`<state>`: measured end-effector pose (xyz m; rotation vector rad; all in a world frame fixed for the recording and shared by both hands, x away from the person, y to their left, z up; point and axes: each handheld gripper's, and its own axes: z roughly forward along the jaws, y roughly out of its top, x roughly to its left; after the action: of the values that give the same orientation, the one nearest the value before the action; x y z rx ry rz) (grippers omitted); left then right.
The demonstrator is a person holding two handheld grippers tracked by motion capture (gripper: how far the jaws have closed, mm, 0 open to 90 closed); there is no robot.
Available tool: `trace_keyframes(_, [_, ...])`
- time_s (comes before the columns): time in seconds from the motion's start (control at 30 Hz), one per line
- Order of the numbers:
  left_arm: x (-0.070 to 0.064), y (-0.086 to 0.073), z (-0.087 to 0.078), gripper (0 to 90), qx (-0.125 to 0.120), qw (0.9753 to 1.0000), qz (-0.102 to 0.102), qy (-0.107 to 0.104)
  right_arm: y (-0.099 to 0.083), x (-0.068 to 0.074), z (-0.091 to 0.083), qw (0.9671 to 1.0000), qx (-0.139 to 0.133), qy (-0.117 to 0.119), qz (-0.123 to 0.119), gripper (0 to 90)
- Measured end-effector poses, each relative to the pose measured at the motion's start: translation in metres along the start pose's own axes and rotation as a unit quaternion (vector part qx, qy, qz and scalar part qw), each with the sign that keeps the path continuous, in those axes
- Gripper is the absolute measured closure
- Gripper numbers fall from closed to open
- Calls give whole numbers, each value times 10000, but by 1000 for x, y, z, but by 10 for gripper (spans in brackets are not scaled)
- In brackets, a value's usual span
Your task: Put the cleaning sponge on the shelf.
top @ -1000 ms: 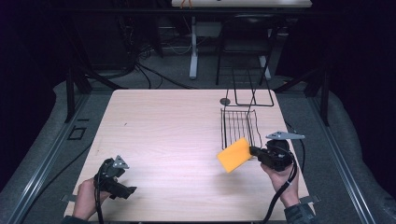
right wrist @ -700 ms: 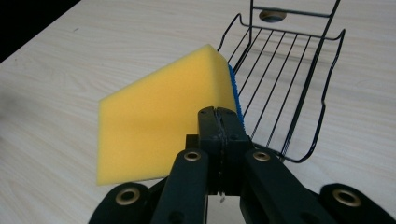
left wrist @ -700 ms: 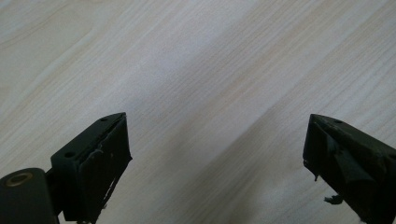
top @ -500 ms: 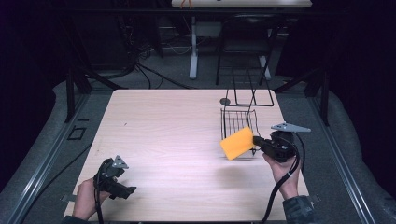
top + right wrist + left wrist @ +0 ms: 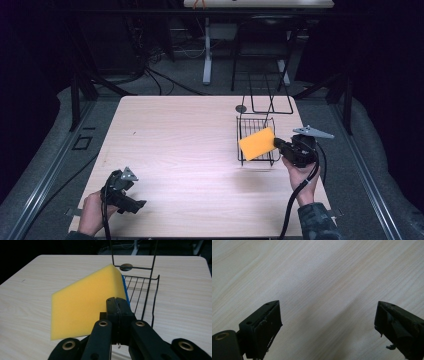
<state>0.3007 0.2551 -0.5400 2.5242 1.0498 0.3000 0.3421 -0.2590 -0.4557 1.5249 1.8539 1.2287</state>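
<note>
Yellow foam fills most of what I see along my right jaws: I have the sponge (image 5: pixel 85 307) pinched by 1 edge, jaws pressed tight on it, with a thin blue scouring layer showing on its far face. From above, my right gripper (image 5: pixel 280 145) holds the sponge (image 5: pixel 257 143) in the air over the near side of the wire rack (image 5: pixel 270 111), tilted, and not touching the wires as far as I can tell. So I judge the pickup done and the carry nearly done; what is left is to lower the sponge into the rack and let go. My left gripper (image 5: pixel 131 202) sits idle well off from the rack, near the table's front corner on my left, jaws spread wide over bare wood with nothing between them. For room: the rack's tall back frame rises beyond the basket, and its front rail (image 5: pixel 140 277) stands just past the sponge, so I would come down clear of that rail rather than push forward into the uprights. A small dark disc (image 5: pixel 241 108) lies on the table (image 5: pixel 180 140) just beside the rack's far corner. On my left of the rack the tabletop is open wood; on the other side the table edge is near.
</note>
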Motion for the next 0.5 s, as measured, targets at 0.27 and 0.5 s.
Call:
trace_keyframes(0.27, [-1, 0, 1, 72, 10, 10000, 17, -13, -5, -10, 13, 9994, 5, -162, 306, 900])
trace_keyframes(0.5, [-1, 1, 1, 71, 33, 10000, 50, -11, -8, -13, 24, 9977, -97, -304, 604, 900])
